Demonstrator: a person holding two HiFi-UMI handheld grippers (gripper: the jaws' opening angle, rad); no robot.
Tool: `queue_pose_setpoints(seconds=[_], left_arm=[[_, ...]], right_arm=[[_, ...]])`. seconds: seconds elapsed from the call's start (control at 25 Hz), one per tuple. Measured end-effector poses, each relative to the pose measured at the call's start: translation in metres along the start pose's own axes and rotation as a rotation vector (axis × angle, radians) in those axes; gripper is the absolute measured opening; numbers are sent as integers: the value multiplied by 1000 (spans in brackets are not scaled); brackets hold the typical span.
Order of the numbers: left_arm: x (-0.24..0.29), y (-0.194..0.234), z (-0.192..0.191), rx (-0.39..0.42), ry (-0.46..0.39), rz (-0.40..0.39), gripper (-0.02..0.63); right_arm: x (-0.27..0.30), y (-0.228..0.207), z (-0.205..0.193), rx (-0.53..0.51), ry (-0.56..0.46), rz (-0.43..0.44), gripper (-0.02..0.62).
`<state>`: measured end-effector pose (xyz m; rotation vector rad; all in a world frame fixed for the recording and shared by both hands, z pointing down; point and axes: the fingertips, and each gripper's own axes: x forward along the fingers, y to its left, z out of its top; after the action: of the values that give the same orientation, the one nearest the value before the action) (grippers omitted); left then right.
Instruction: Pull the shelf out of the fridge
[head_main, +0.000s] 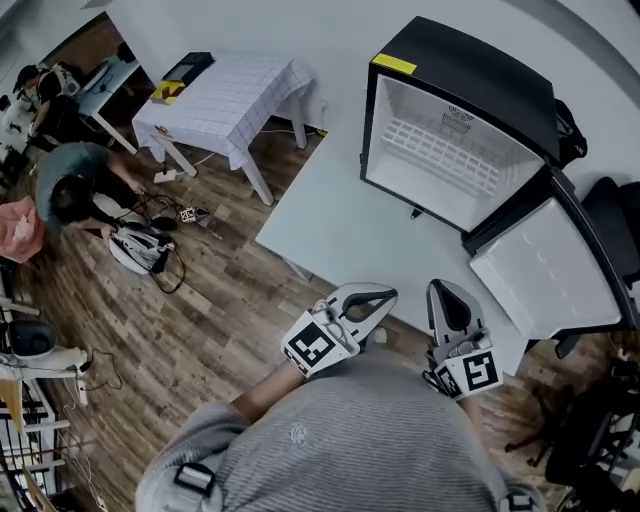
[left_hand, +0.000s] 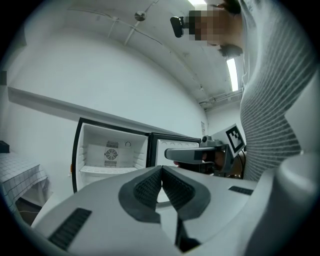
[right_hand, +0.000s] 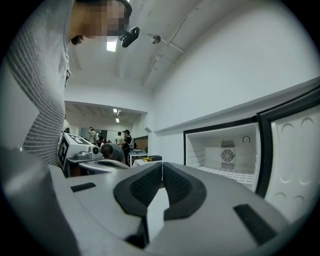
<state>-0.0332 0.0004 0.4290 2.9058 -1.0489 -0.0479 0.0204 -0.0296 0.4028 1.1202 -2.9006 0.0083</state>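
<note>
Nearest me are my two claws, the left gripper (head_main: 385, 296) and the right gripper (head_main: 446, 291). Each has its jaws pressed together on nothing, above the near edge of one pale table (head_main: 340, 225) on a wood-plank floor (head_main: 200, 320). Across that table stands one small fridge (head_main: 470, 75), its door (head_main: 550, 270) swung open rightward. Its one white wire shelf (head_main: 440, 157) lies inside the cabinet, well apart from both claws. Farther left stands a second table (head_main: 225, 95) with a checked cloth.
</note>
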Motion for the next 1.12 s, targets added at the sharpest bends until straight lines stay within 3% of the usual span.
queue_pose_setpoints(seconds=[0.6,0.8,1.12], left_arm=[[74,46,13,17,-4,-9,11],[94,52,16,14,20,6,11],[113,56,21,53,-15,-20,11]], right_arm=[[23,-80,9,13,-24,-37,12],[24,-97,10,24,-23,-24,12],[31,-111,5,36,-22,-22,12]])
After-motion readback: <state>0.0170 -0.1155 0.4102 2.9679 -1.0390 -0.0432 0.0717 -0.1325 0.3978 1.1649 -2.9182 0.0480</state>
